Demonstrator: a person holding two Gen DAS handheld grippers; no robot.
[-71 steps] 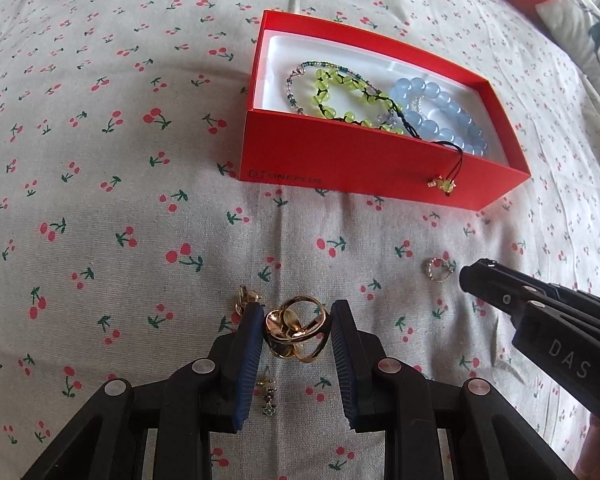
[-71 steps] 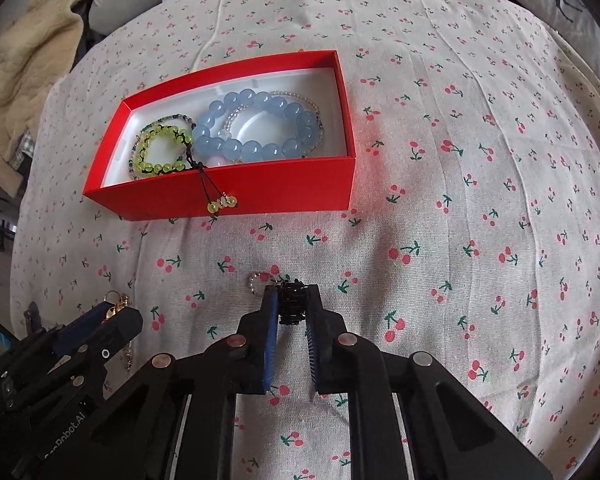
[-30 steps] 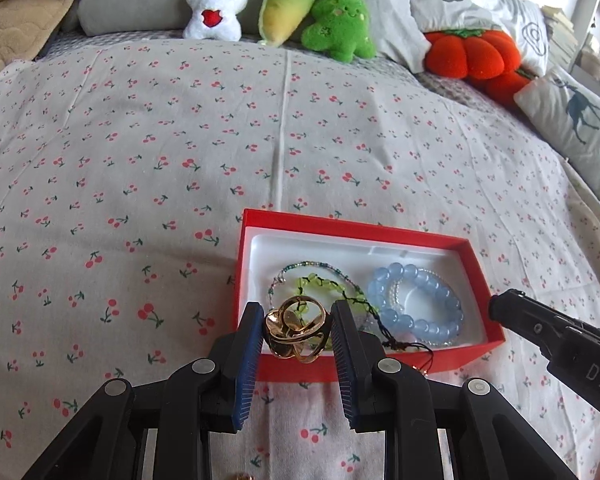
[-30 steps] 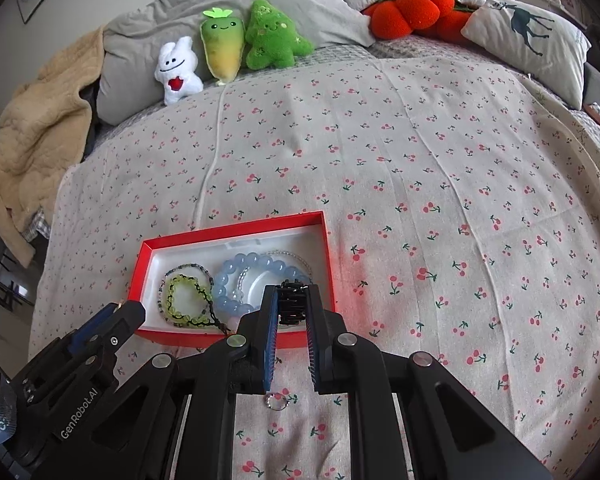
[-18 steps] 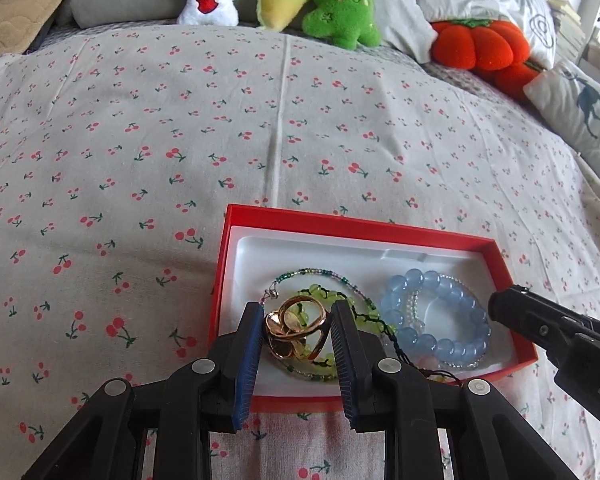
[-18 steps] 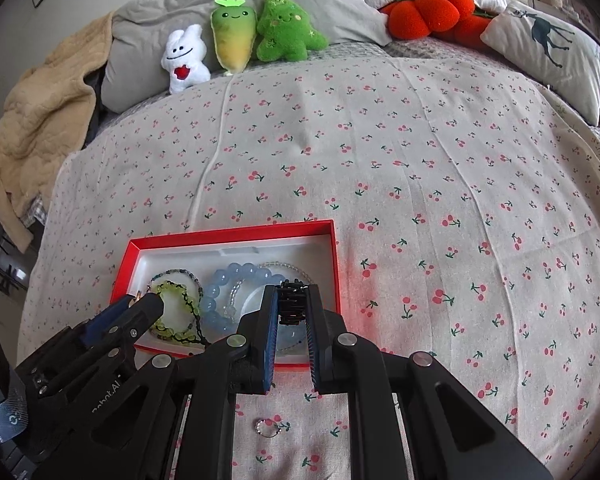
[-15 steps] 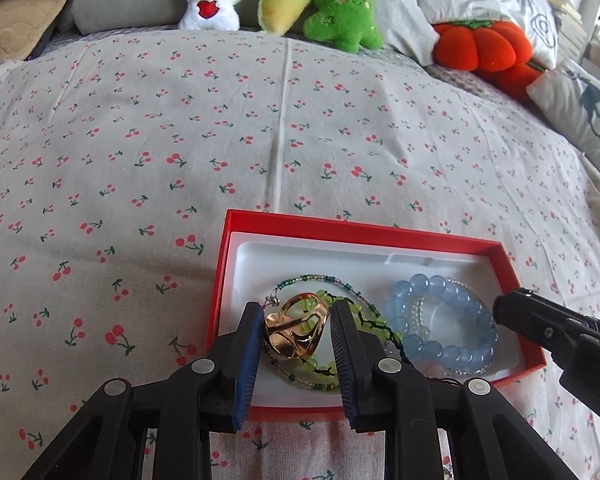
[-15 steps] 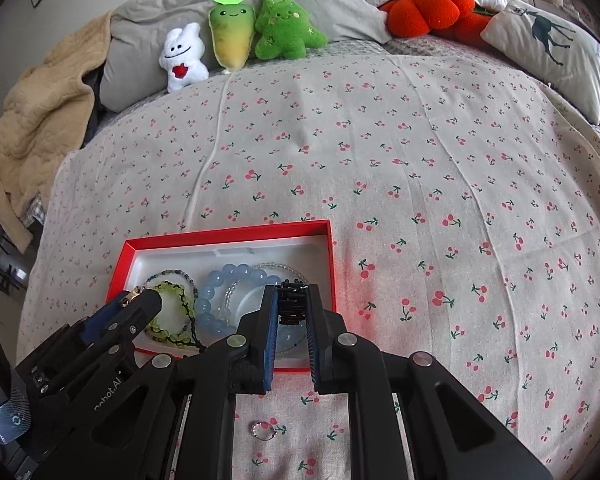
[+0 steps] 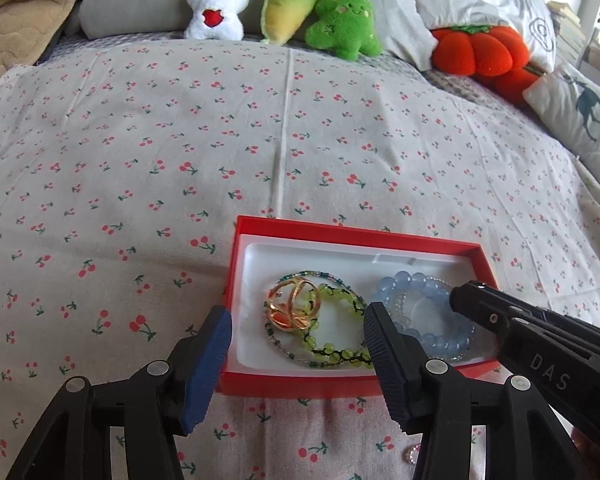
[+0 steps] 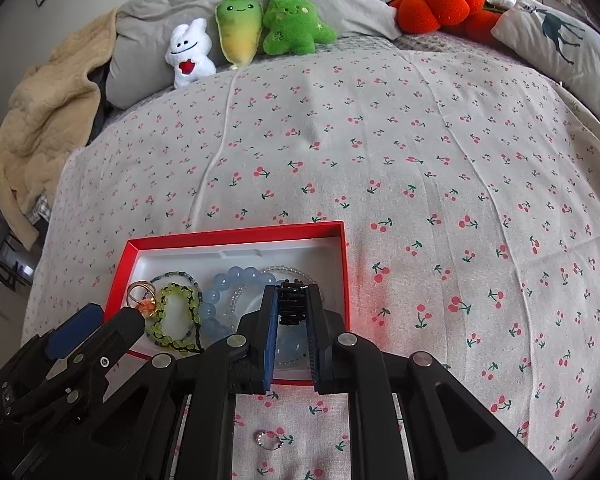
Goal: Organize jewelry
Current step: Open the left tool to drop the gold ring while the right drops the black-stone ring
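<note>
Two grippers hang over the red box [image 9: 352, 384] in the lower middle of both views. The left gripper [image 9: 298, 354] held the gold ring [image 9: 294, 310] between its pads half a second ago; now its jaws are opening, the pads stand well apart, and the ring lies free inside the box, resting on the green bead bracelet [image 9: 332, 332] in the left part of the white lining. I judge that this piece is now delivered and the left gripper is free for the next one. The ring looks like several thin gold bands crossing each other, shiny and a little orange in the light. The right gripper [image 10: 294, 308] is clamped on a small black piece [image 10: 291, 306], ribbed like a chain or a clip, and holds it above the blue bead bracelet [image 10: 236, 280] at the right side of the box, so this piece is probably next to be dropped. One small silver ring [image 10: 269, 439] is not yet collected: it lies on the cherry-print bedsheet [image 10: 420, 160] near the bottom edge of the right wrist view, below the box.
</note>
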